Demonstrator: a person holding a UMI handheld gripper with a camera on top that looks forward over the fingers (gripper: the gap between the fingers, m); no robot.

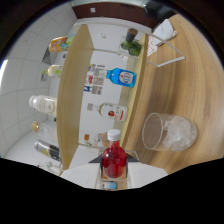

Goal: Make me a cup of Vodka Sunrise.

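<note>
Red syrup bottle (114, 159) with white cap clamped between the gripper (114, 172) fingers, clear glass of ice (169, 132) on the wooden counter (192, 80) beside the bottle, blue-labelled bottle (121, 77) and clear spirit bottle (111, 110) beyond the bottle on wooden shelves (72, 85).

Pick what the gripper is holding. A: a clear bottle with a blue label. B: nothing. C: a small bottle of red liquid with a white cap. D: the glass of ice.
C: the gripper is closed on the small red bottle with a white cap, while the glass of ice rests apart on the wooden counter.
</note>
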